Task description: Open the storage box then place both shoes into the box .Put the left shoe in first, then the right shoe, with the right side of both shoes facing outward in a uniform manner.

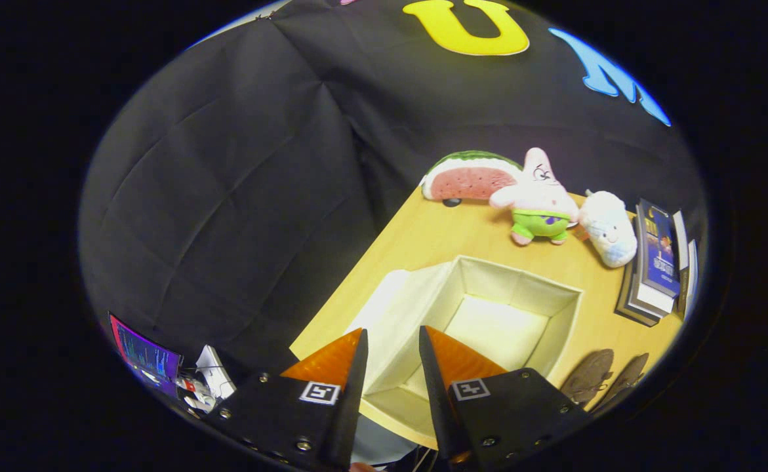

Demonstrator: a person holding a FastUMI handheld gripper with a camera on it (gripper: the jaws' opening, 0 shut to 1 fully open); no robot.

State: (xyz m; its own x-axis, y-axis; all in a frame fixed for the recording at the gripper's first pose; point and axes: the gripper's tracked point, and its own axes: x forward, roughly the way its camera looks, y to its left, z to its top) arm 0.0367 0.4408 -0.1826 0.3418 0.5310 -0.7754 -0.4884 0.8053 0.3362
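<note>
A wooden table (423,242) runs away from the camera, backed by the booth's dark cloth wall. On it sits the storage box (557,328), a pale fabric cube with its top open and its inside bare; its lid (384,301) appears to lie flat against the box's left side. The gripper (391,342) hangs above the box's near edge, its fingers parted with nothing between them. A stack of books (656,262) stands to the right of the box. Along the table's far edge sit a watermelon-slice plush (469,177), a pink starfish plush (541,196) and a small white plush (610,226). Both shoes (590,375), dark brown, lie side by side on the table just right of the box's near corner, though they are dim and hard to make out.
</note>
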